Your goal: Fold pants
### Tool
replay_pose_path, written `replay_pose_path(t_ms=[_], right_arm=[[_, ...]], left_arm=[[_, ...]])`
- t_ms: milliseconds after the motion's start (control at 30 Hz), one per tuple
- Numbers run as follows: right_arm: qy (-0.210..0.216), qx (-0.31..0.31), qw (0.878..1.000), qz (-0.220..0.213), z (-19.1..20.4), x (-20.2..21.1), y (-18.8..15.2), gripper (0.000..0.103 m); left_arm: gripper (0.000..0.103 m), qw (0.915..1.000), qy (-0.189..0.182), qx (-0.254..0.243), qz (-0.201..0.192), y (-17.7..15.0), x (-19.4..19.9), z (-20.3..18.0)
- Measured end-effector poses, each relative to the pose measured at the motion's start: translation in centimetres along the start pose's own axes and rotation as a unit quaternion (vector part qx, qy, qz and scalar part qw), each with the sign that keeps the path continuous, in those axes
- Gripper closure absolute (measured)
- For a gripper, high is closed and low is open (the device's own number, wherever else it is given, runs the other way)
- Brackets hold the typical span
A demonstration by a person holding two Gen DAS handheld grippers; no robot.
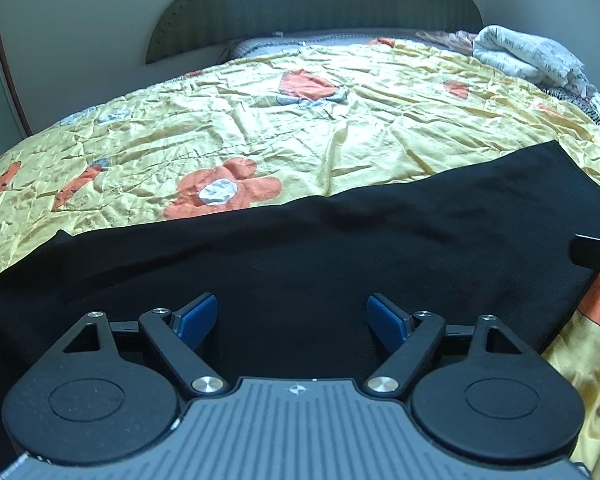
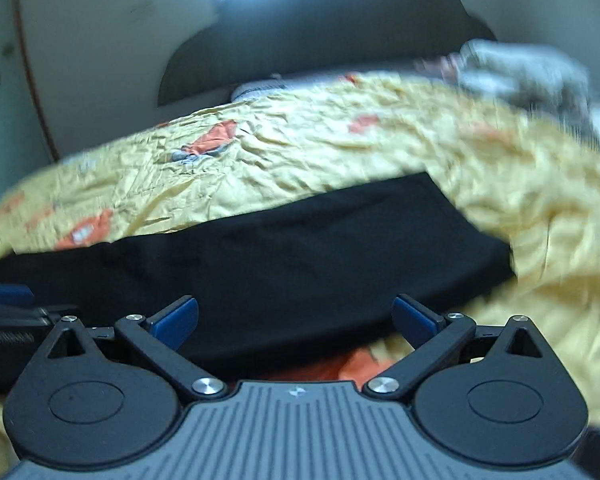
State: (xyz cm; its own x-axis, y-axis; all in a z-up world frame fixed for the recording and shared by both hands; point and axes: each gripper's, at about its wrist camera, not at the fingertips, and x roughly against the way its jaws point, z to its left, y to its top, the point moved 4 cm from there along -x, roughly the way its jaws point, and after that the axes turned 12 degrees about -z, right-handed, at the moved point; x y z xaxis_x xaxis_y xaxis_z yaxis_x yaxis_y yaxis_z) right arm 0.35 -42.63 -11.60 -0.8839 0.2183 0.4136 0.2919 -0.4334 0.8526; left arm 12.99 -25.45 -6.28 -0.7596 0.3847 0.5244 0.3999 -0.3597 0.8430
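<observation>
A bed (image 1: 260, 120) under a yellow flowered cover fills the view beyond both tools. Black pants (image 1: 340, 248) lie flat across its near edge, directly ahead of and beneath the tools, in a wide band. The left tool (image 1: 292, 318) hangs over the cloth, jaws spread wide and empty. The right tool (image 2: 296, 322), blurred, is also wide and empty, at the pants' near hem. This looks like a pause between folds; next, each tool needs to pinch an edge.
</observation>
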Motion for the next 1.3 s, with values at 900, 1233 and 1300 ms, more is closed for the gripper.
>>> replay_pose_path(t_ms=[900, 1233, 1300], right_arm=[[-0.028, -0.298, 0.949, -0.101, -8.0, -4.0, 2.0, 0.0], [-0.052, -0.249, 0.958, -0.131, -8.3, -5.1, 1.8, 0.047], [-0.064, -0.278, 0.95, -0.13, -9.6, -4.8, 1.2, 0.074]], left_arm=[[0.001, 0.9976, 0.01, 0.05, -0.047, -1.9, 0.2, 1.1], [0.001, 0.9976, 0.01, 0.05, -0.047, -1.8, 0.2, 1.1], [0.001, 0.9976, 0.01, 0.051, -0.047, -1.8, 0.2, 1.1]])
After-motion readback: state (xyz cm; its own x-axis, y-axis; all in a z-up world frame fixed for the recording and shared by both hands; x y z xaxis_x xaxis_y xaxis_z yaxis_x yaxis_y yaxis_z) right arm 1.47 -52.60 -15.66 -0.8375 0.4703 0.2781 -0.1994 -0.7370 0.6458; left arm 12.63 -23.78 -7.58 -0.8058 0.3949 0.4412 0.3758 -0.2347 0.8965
